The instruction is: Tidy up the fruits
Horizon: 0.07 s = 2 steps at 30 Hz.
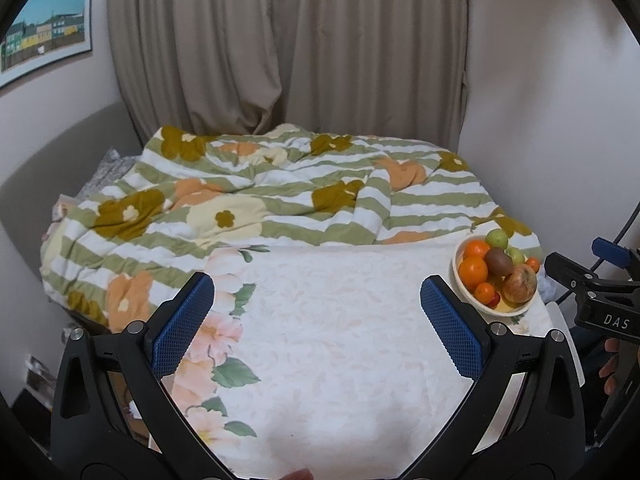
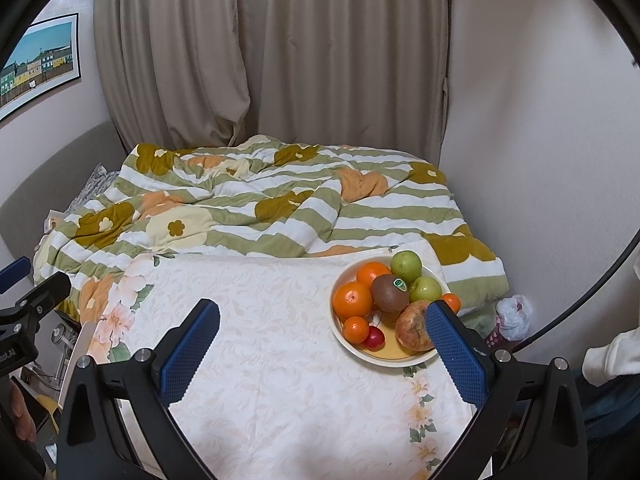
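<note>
The left gripper [image 1: 316,320] hovers above the table [image 1: 340,340], its blue-padded fingers [image 1: 184,320] spread wide apart with nothing between them. The right gripper [image 2: 324,356] is likewise held above the table [image 2: 280,360], fingers [image 2: 456,356] wide apart and empty; its right finger overlaps the near right edge of the bowl in that view, and contact cannot be determined.

The table carries a white floral tablecloth [image 2: 260,400]. The bowl [image 2: 348,348], cream-coloured, stands at the far right corner of the table. It contains the fruits:
- two large oranges [image 2: 353,299], side by side at the left;
- one brown kiwi [image 2: 389,293] with a green sticker, on top at the centre;
- two green apples [image 2: 406,266] at the rear;
- one mottled reddish apple [image 2: 414,330] at the front right;
- one small orange [image 2: 356,329] at the front left, touching a small red fruit [image 2: 375,338].

Beyond the table lies a bed with a striped floral blanket [image 2: 240,208]. Beige curtains [image 2: 280,60] hang behind it.
</note>
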### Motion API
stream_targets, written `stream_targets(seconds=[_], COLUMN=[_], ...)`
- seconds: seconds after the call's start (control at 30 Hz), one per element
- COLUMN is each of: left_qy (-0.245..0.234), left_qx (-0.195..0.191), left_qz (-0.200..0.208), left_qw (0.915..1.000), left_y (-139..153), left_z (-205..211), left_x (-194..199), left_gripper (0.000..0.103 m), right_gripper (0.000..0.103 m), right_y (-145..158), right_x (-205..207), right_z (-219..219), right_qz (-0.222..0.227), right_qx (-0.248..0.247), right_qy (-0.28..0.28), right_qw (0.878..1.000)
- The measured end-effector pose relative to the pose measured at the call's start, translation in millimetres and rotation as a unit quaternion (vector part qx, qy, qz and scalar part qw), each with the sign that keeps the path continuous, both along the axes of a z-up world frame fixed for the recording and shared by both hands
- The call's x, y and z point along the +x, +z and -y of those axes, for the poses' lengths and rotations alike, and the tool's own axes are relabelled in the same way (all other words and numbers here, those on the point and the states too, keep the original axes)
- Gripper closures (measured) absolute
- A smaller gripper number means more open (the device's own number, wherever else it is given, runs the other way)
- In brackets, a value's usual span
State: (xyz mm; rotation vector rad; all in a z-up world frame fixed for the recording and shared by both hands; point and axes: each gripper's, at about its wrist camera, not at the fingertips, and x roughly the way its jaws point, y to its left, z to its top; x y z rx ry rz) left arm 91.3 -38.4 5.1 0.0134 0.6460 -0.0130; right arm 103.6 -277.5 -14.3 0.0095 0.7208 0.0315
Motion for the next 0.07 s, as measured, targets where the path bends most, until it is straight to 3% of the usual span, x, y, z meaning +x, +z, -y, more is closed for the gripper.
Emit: stream_targets(seconds=[0.07], left_qy=[0.0], left_qx=[0.006], left_qz=[0.006], left_qw=[1.0], left_y=[1.4], left_z=[-0.3], left_x=[-1.0], left_gripper=[0.0], right_gripper=[0.001], right_y=[-1.2], right_x=[-0.4], right_z=[0.2], right_qz=[-0.001], right_qx=[0.001], right_qy=[0.0], right_qw=[1.0])
